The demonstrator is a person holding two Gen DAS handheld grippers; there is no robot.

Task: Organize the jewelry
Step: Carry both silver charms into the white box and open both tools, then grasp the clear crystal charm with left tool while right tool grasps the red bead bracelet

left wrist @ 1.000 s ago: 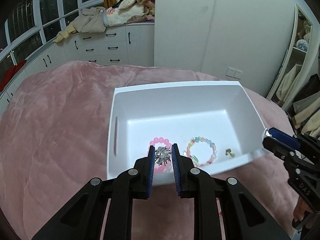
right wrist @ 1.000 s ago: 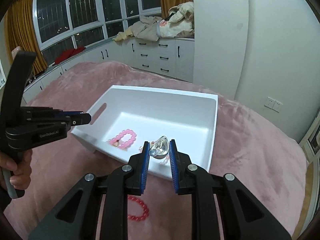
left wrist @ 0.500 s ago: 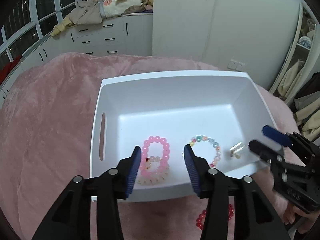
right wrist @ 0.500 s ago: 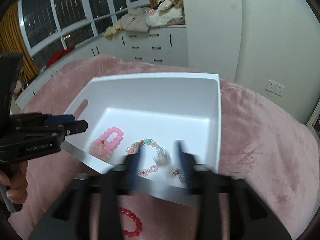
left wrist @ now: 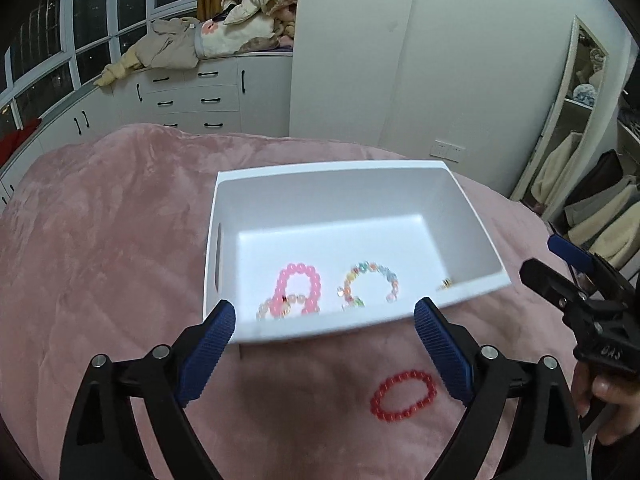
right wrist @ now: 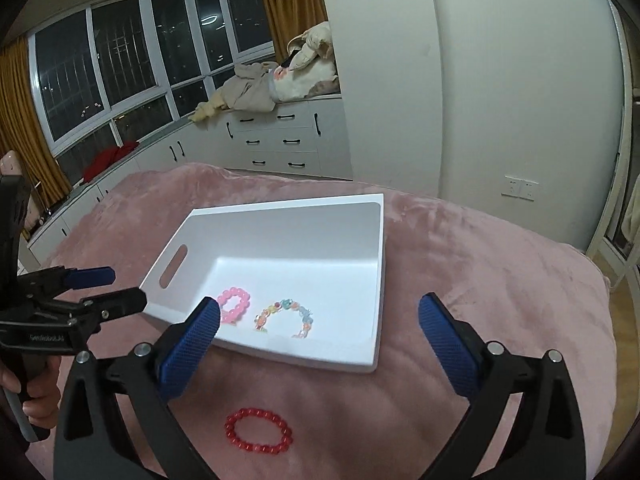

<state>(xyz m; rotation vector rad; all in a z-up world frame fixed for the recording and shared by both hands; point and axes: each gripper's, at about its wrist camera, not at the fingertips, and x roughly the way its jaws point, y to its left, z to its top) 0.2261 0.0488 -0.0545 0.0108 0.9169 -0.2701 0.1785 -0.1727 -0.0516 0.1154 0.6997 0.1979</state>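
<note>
Both tools, left (left wrist: pixel 324 322) and right (right wrist: pixel 318 316), just spread wide, empty; pink plush blanket (left wrist: pixel 100 264); white drawers (right wrist: pixel 280 140) behind.

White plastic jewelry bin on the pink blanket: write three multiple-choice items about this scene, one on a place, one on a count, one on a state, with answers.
1. Where does the red bead bracelet lie?
A. in the bin
B. on the pink blanket
C. on the dresser

2. How many bead bracelets are inside the white plastic bin?
A. three
B. one
C. five

3. How do the left gripper and right gripper stand?
A. both shut
B. one shut
C. both open, empty

Answers: B, it lies in front of the bin; A, pink, pale and multicoloured; C, jaws spread, just opened.
</note>
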